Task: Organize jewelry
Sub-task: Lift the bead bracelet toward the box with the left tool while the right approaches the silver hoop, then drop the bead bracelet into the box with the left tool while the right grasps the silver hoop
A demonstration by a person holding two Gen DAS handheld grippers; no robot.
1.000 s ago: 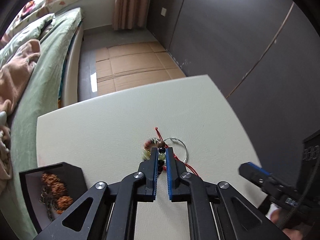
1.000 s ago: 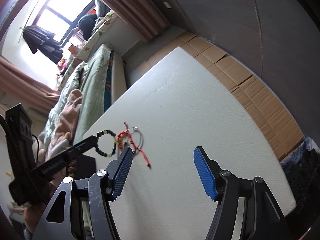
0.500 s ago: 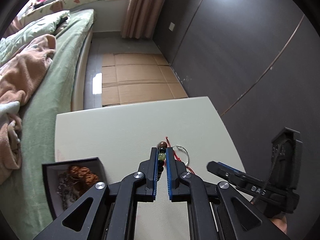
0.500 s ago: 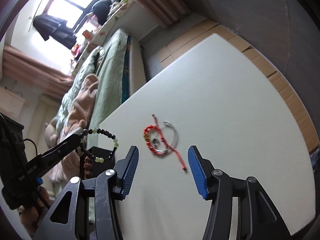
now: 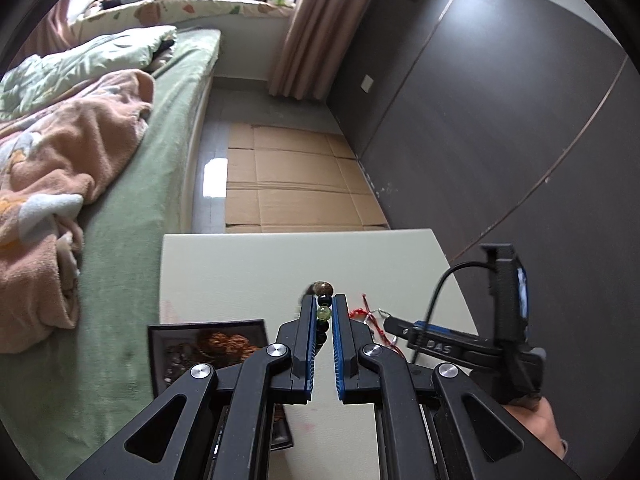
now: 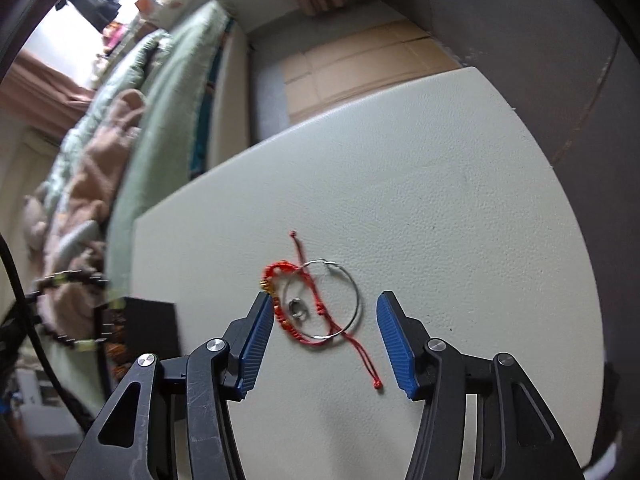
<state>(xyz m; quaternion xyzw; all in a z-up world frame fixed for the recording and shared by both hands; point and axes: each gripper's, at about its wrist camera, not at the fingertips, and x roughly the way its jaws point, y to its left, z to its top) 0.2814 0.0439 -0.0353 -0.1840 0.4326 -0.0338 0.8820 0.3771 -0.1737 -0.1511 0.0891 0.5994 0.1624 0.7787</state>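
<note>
Left wrist view: left gripper (image 5: 323, 312) clenched on dark-and-green beaded bracelet (image 5: 323, 300), lifted above the white table (image 5: 240, 264); open black jewelry box (image 5: 208, 344) at 8 o'clock.

Right wrist view: right gripper (image 6: 326, 330) spread wide, straddling red cord bracelet (image 6: 298, 304), thin silver hoop (image 6: 348, 284) and small silver ring (image 6: 298, 307); cord's long axis runs 11 to 5 o'clock.

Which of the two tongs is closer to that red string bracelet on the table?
Right. The right tongs hang open on either side of the red string bracelet; the left tongs, clamping a beaded bracelet, sit off beside it.
</note>
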